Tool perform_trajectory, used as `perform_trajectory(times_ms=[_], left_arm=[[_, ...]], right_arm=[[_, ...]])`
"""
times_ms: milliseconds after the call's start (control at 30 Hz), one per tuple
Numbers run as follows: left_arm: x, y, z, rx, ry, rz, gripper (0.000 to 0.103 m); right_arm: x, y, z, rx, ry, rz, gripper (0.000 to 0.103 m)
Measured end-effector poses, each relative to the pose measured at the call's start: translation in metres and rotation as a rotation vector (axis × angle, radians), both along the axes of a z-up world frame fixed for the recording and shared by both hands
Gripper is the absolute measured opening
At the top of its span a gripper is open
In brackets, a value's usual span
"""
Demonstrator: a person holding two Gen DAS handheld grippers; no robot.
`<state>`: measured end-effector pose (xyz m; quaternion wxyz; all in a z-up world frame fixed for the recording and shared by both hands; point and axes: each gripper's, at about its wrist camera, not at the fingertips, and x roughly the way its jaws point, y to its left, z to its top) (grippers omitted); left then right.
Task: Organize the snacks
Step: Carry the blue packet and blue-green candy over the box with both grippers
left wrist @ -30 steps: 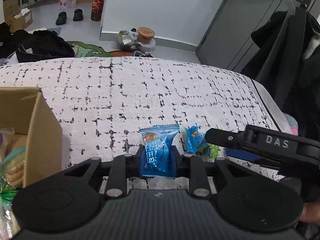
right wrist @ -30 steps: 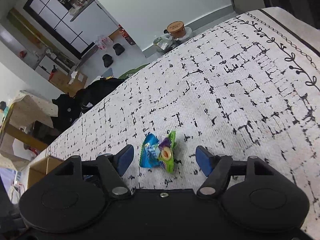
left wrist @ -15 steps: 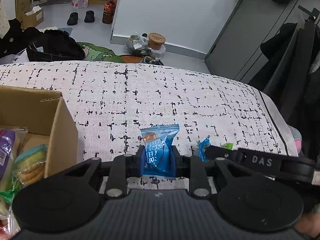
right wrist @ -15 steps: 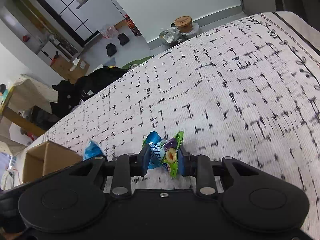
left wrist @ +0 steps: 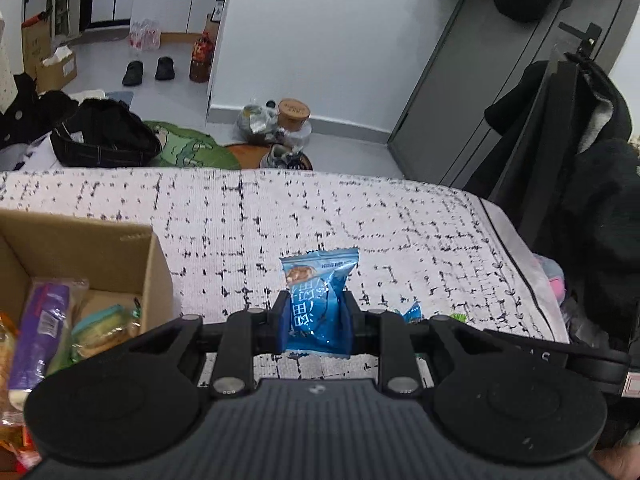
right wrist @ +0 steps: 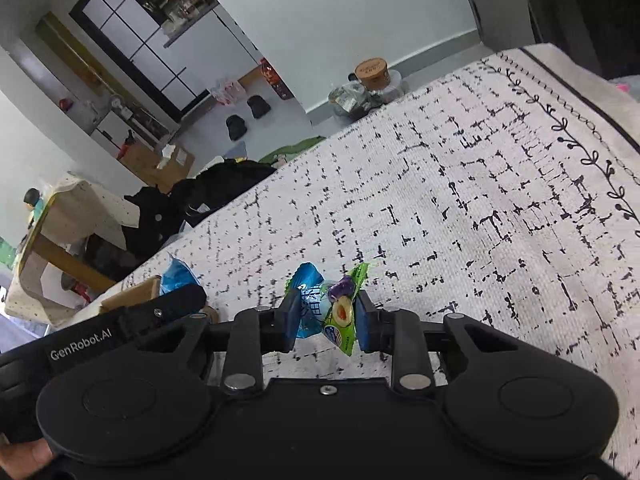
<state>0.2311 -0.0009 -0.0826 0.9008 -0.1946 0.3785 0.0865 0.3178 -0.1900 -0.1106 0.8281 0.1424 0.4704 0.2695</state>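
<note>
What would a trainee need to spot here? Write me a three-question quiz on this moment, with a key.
1. True or false: the left gripper is shut on the blue snack packet.
2. What does the right gripper hold? A) a bottle B) the blue and green wrapped snack C) nothing
3. On which side of the left wrist view is the cardboard box, and is it empty?

Key:
1. True.
2. B.
3. On the left; not empty, packaged snacks already lie in it.
</note>
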Motion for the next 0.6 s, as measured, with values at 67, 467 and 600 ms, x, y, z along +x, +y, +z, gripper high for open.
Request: perform_trajectory(times_ms=[67, 467, 600], left_arm=[[-0.006, 0.002, 0.007, 0.009, -0.018, 0.007, 0.024], [-0.041, 0.023, 0.021, -0.002, -0.048, 0.047, 0.024], [-0.053, 0.033, 0.024, -0.006, -0.057, 0.061, 0.024]], right_arm=[[-0.004, -0.001, 0.005, 0.006, -0.009, -0.007, 0.027], [-0.028, 0.004, 0.028, 0.02, -0.065, 0.003, 0.028], [-0.038, 0.009, 0.033, 0.031, -0.076, 0.015, 0.027]])
